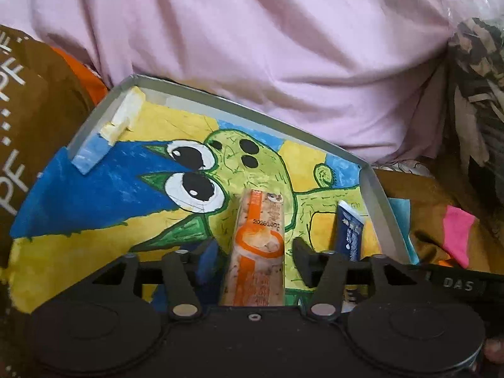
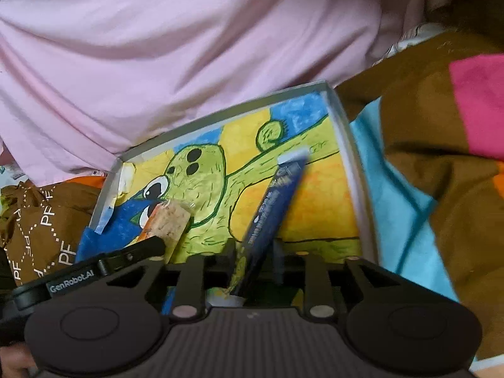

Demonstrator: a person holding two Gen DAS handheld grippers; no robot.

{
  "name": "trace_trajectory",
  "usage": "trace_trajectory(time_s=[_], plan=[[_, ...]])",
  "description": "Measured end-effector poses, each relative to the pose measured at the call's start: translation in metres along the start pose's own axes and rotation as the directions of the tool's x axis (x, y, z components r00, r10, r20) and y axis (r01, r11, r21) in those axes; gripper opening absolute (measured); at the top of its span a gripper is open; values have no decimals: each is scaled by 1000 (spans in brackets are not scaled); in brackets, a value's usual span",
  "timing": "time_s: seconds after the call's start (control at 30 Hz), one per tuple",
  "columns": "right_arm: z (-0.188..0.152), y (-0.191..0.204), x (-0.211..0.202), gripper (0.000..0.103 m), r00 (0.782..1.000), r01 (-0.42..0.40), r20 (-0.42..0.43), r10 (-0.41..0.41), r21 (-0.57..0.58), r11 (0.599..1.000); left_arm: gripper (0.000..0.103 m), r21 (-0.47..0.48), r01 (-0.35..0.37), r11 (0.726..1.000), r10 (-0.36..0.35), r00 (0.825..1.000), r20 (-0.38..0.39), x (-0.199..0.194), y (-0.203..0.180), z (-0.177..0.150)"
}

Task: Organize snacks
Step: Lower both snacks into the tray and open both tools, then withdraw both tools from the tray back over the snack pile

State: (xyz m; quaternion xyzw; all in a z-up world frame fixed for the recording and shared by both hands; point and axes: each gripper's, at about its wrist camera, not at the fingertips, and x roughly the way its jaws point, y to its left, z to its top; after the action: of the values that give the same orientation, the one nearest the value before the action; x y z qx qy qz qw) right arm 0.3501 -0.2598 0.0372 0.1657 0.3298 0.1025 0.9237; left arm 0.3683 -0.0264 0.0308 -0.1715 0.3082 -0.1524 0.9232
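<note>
A shallow grey box (image 1: pixel 252 111) with a painted green cactus figure on its floor lies in front of both grippers. An orange-and-white snack bar (image 1: pixel 258 220) rests on that floor between the fingers of my left gripper (image 1: pixel 255 252); a gap shows on each side, so the jaws stand open around it. A dark blue snack stick (image 2: pixel 277 195) leans, blurred, between the fingers of my right gripper (image 2: pixel 253 245), whose pads do not press it. The right wrist view also shows the orange bar (image 2: pixel 170 220) at the left, and the left wrist view the blue stick (image 1: pixel 348 233) by the box's right wall.
Pink cloth (image 1: pixel 252 31) rises right behind the box. Brown fabric printed with white letters (image 1: pixel 25 110) lies to the left, brown, turquoise and pink fabric (image 2: pixel 409 189) to the right. A white and blue strip (image 1: pixel 123 119) sticks to the box's left wall.
</note>
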Motion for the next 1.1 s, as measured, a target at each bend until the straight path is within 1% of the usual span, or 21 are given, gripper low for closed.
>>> trace_trajectory(time_s=[0.03, 0.07, 0.1, 0.17, 0.2, 0.27, 0.3, 0.37, 0.43, 0.67, 0.83, 0.93, 1.1], plan=[[1, 0, -5, 49, 1000, 2, 11, -2, -11, 1000, 66, -1, -3, 1000, 3, 1000, 7, -4, -1, 0], [0, 1, -11, 53, 1000, 2, 27, -2, -29, 1000, 72, -4, -7, 1000, 7, 1000, 17, -9, -1, 0], [-1, 2, -17, 54, 999, 1, 40, 0, -46, 999, 75, -5, -11, 1000, 11, 1000, 27, -13, -2, 0], [-5, 7, -30, 62, 997, -1, 71, 7, -80, 997, 89, 0, -28, 1000, 28, 998, 49, -25, -5, 0], [-8, 9, -38, 64, 996, -2, 87, 11, -98, 995, 91, 7, -38, 999, 38, 997, 63, -31, -7, 0], [-13, 15, -52, 72, 993, 1, 118, 15, -136, 991, 98, 29, -46, 999, 44, 995, 86, -43, -11, 0], [-17, 18, -60, 74, 991, 5, 134, 17, -160, 987, 100, 40, -49, 998, 45, 994, 97, -49, -13, 0], [-24, 24, -75, 81, 986, 11, 164, 23, -205, 979, 101, 60, -57, 997, 49, 991, 124, -64, -17, -2], [-32, 29, -92, 86, 980, 15, 195, 34, -243, 970, 102, 86, -57, 995, 44, 989, 142, -79, -23, -4], [-59, 38, -144, 102, 962, 9, 266, 69, -279, 960, 102, 171, -73, 983, 37, 978, 204, -132, -41, -27], [-85, 43, -176, 103, 944, 27, 320, 81, -321, 947, 102, 217, -101, 971, 50, 972, 227, -161, -49, -50], [-102, 45, -189, 103, 933, 56, 352, 73, -343, 938, 102, 215, -107, 971, 50, 965, 256, -177, -48, -66], [-132, 46, -202, 103, 936, 62, 346, 70, -359, 931, 102, 164, -104, 981, 54, 957, 284, -203, -37, -91]])
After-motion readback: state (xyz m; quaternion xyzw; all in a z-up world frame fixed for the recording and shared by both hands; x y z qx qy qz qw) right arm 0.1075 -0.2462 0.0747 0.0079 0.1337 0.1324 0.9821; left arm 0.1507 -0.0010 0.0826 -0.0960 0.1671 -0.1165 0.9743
